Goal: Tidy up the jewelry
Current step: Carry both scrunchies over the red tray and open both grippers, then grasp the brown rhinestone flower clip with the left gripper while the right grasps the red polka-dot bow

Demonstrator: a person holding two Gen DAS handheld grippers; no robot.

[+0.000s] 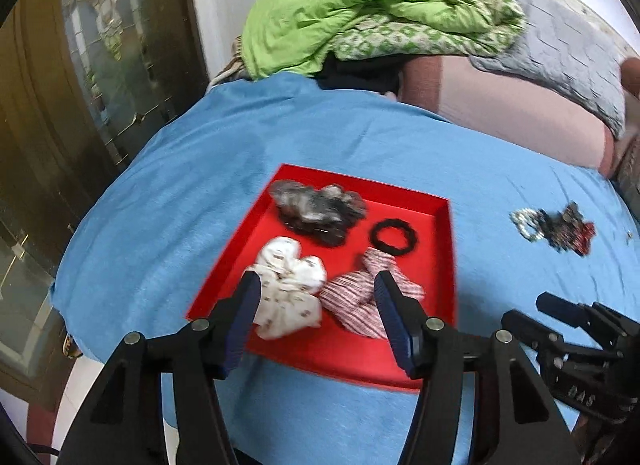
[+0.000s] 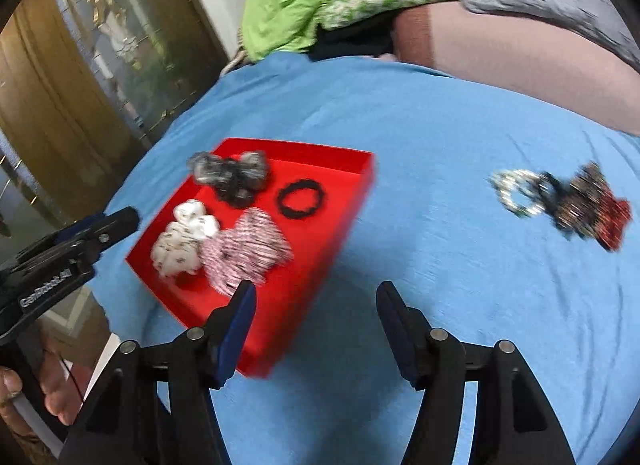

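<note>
On the blue bedspread [image 1: 168, 201], a shallow red tray [image 1: 446, 265] holds a white printed scrunchie [image 1: 288, 285], a red-striped scrunchie [image 1: 352, 297], a grey-black scrunchie [image 1: 316, 207] and a black hair ring [image 1: 394, 235]. Far right of it, apart, lies a heap of beaded bracelets [image 2: 560, 201]. Both the left gripper [image 1: 316, 317] and right gripper [image 2: 316, 321] hang with fingers spread, empty.

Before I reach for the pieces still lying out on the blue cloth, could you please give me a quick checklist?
1. Right claw open and empty: ok.
2. Left claw open and empty: ok.
3. Loose pile lies on the blue cloth, outside the red tray: ok.
4. Nothing between right claw and pile: ok.
5. Bare floor left in the tray: ok.
6. How many pieces are in the pile: cannot tell, blurred.
</note>
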